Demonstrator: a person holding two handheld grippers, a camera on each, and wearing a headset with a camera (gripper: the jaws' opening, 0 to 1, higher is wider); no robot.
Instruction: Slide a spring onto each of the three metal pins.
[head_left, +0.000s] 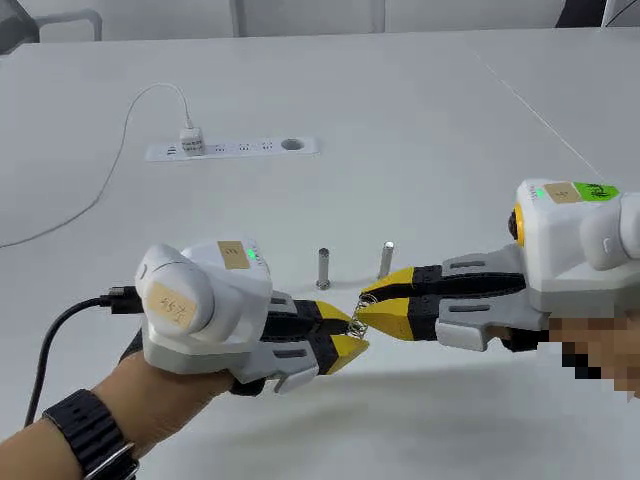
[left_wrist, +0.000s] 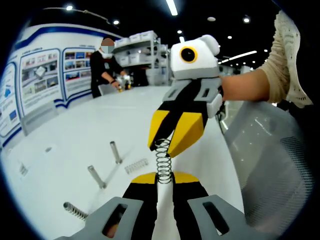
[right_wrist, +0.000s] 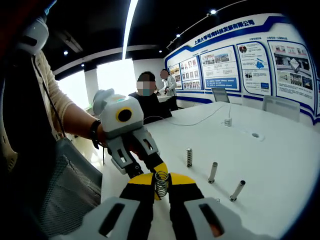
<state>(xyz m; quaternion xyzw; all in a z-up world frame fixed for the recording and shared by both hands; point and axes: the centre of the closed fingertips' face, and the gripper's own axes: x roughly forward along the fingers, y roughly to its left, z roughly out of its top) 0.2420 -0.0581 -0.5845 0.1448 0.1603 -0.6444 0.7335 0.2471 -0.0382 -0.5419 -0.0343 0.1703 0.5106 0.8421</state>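
The two tongs meet tip to tip above the white table (head_left: 420, 130). The right tongs (head_left: 366, 305) are almost closed and pinch one end of a small spring (head_left: 357, 312). The left tongs (head_left: 347, 335) are narrow too. They seem to pinch the other end, but the tips hide that bit. The spring hangs in the air between them, near the pins. A bare pin (head_left: 323, 268) and a second bare pin (head_left: 386, 260) stand upright near each other. In the left gripper view a third pin (left_wrist: 75, 211) wears a spring, and a loose spring (left_wrist: 136, 166) lies flat on the table beside the pins.
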